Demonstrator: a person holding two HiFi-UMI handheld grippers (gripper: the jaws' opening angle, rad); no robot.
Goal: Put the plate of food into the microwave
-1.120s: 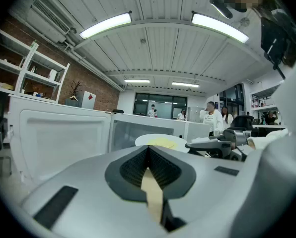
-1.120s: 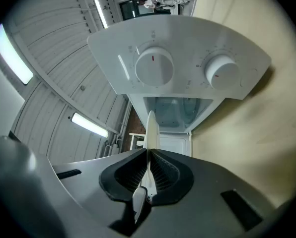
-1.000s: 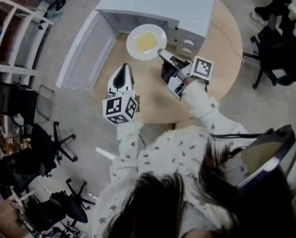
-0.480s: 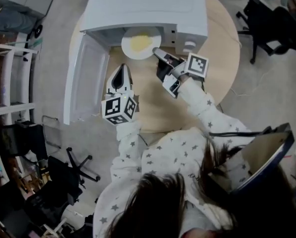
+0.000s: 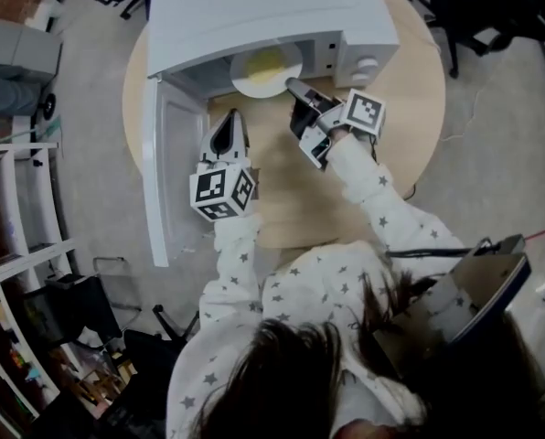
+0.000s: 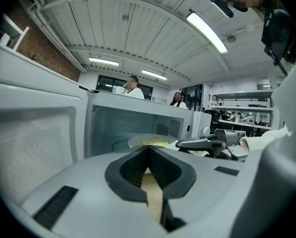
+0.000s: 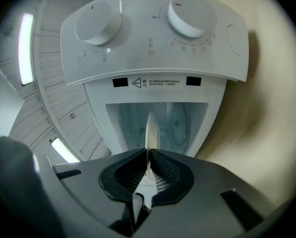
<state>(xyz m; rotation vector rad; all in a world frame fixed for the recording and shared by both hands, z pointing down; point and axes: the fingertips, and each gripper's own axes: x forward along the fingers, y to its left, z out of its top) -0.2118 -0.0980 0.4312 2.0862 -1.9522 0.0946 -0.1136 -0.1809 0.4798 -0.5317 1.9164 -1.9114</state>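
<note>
**Plate at the mouth of the open microwave, pinched by the right gripper**

The white microwave (image 5: 263, 12) stands on a round wooden table (image 5: 410, 99), its door (image 5: 176, 172) swung wide open. The white plate (image 5: 265, 69) with its yellow food (image 5: 265, 60) sits in the microwave's opening, its far part under the microwave's roof and its near rim projecting out the front.

The right gripper (image 5: 295, 88) reaches in from the front of the microwave, just beside the control panel. Its jaws are clamped on the plate's near rim. In the right gripper view the plate shows edge-on as a thin white blade between the ribbed pads, with the microwave's cavity (image 7: 178, 118) and two dials (image 7: 190, 16) beyond.

The left gripper (image 5: 227, 126) hovers over the table in front of the microwave, between the open door and the right gripper. Its jaws are pressed together with nothing between them, and only a sliver of the tan tabletop shows below where they meet.
</note>
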